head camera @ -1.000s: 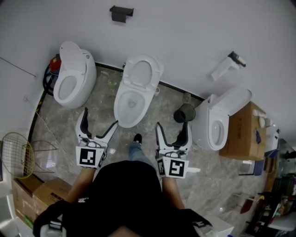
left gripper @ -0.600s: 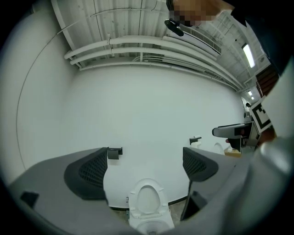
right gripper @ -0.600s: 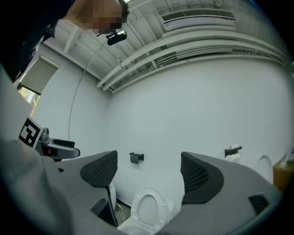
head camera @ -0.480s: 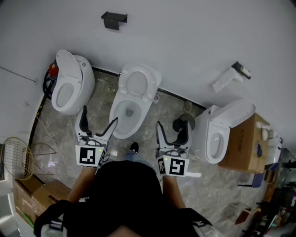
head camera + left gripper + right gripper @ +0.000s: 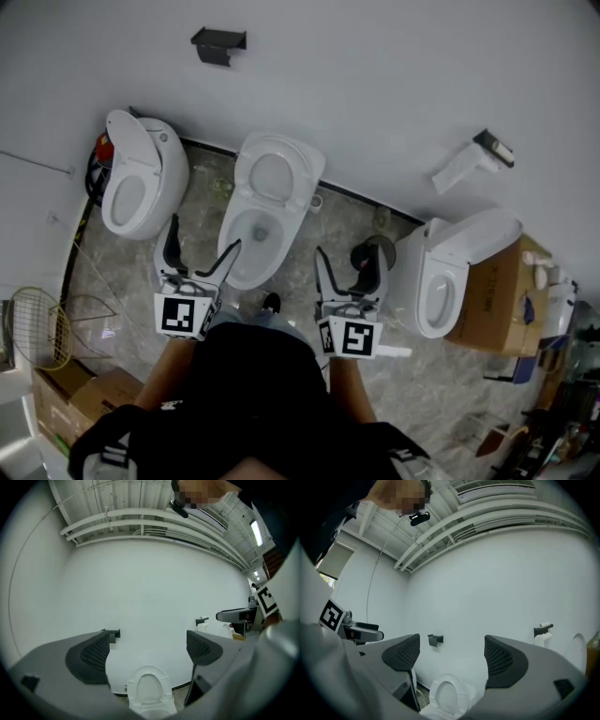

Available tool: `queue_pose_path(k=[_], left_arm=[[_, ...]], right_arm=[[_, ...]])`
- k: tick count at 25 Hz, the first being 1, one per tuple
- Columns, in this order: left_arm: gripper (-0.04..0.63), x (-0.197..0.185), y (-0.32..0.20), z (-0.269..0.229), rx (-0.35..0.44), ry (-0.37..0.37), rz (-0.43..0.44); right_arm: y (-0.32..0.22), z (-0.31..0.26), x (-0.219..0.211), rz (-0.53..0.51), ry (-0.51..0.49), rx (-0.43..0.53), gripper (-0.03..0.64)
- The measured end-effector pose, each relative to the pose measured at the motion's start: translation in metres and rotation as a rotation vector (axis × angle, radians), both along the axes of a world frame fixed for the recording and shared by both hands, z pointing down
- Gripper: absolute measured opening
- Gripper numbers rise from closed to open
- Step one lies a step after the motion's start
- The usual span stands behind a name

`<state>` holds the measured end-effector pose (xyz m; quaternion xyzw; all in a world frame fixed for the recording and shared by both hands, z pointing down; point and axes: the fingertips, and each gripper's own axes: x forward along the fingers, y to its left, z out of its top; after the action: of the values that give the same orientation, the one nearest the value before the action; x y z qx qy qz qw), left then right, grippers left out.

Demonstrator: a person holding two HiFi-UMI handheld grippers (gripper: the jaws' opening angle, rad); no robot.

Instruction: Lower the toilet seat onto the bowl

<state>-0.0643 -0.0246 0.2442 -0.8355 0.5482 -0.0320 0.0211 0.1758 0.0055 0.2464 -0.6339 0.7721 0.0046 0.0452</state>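
Both mine are empty: left gripper (image 5: 200,249) has its black ribbed fingers (image 5: 89,656) spread wide with nothing between them, and the right gripper (image 5: 351,263) is the same, fingers (image 5: 502,657) apart and holding nothing. The target is the white oval plastic toilet seat (image 5: 272,174) on the middle toilet. It stands raised, leaning back at the white wall (image 5: 375,84), with the white ceramic bowl (image 5: 251,236) open below it. The seat lies ahead of both grippers and between them, well apart from any finger. Its long axis runs up the wall from the hinge end at the back of the bowl to the free top edge. The left gripper view has the seat (image 5: 150,689) low and centred between the fingers. The right gripper view has it (image 5: 447,695) low and a bit left of centre. The left gripper looks nearer, one fingertip just beside the bowl's front rim, while the right one sits off to the side, toward the white toilet on the right (image 5: 441,272). My call: lowering not started. The next move needs a reach forward over the bowl to the seat's top edge, then pulling it toward me and down, probably with the left.
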Motion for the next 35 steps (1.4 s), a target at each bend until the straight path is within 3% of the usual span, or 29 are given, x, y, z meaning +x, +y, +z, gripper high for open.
queue_pose_path(k=[10,18,28,35], left_arm=[[0.497,-0.006,-0.037,0.037,-0.070,-0.024,0.103],[0.495,-0.012,-0.086,0.074,-0.110,-0.107,0.207],[0.495,0.011,-0.142,0.129,-0.175,-0.179,0.308],[0.494,0.028,-0.177,0.166,-0.213,-0.224,0.365]], right_arm=[[-0.029,0.031,-0.019,0.036,0.017,-0.075,0.423],[-0.066,0.082,-0.043,0.018,0.047,-0.182,0.422],[-0.129,0.145,-0.037,-0.008,0.012,-0.283,0.422],[-0.173,0.176,-0.036,-0.047,0.053,-0.305,0.419]])
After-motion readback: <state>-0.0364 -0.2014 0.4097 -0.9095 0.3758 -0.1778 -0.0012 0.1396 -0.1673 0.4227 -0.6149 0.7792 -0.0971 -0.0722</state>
